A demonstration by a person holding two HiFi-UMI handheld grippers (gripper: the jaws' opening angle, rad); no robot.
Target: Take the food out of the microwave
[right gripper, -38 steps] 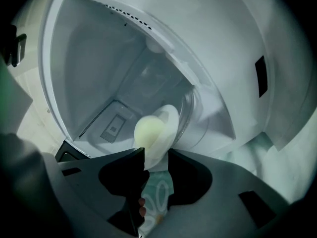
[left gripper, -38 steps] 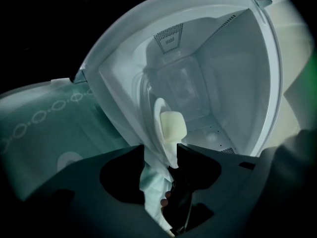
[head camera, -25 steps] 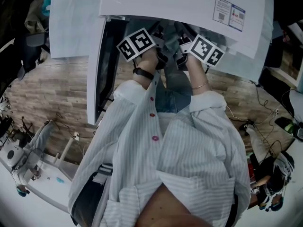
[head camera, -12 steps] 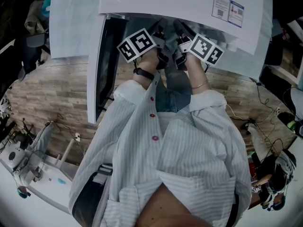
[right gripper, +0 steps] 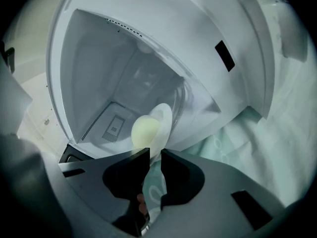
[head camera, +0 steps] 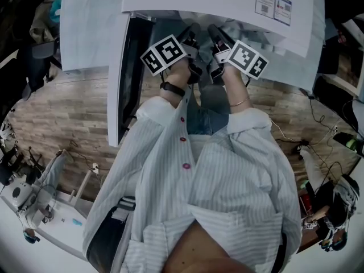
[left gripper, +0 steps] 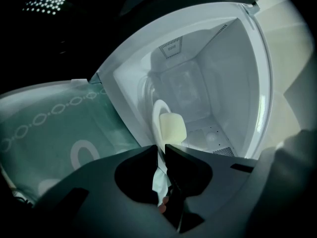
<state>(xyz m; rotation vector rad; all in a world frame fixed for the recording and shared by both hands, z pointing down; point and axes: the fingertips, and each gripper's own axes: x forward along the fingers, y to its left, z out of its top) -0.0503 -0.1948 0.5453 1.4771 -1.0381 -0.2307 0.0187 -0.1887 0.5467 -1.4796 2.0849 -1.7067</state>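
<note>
Left gripper (left gripper: pixel 159 150): the jaws have just been closing and are drawn almost together. They pinch the near rim of the plate (left gripper: pixel 156 115), which runs down into the thin slit between the tips.
Right gripper (right gripper: pixel 155 154): these jaws have also just been closing and leave a slightly wider slit than the left pair. They nip the same plate's rim at their very tips.
Plate: white and seen nearly edge-on from both grippers. It reaches away from the tips into the mouth of the microwave (left gripper: pixel 233 83) and is gripped at two spots on its near edge, one per gripper. Whether its underside rests on the oven floor cannot be told.
Food (left gripper: pixel 172 128): one pale yellow, rounded lump sits on the plate just past the jaw tips. It lies right of the left gripper's line and left of the right gripper's line, so between the two.
Microwave: a white box straight ahead of both grippers, its white cavity open beyond the plate.
Door (head camera: pixel 126 78): swung open, out to the left of the left gripper.
Patterned cloth (left gripper: pixel 54 128): pale green with white rings. It lies below the grippers, spreading left of the left one and right of the right one, and shows through the gap behind each pair of jaws.
Head view: the two grippers sit side by side, close but apart, with their tips tucked under the microwave's top front edge.
</note>
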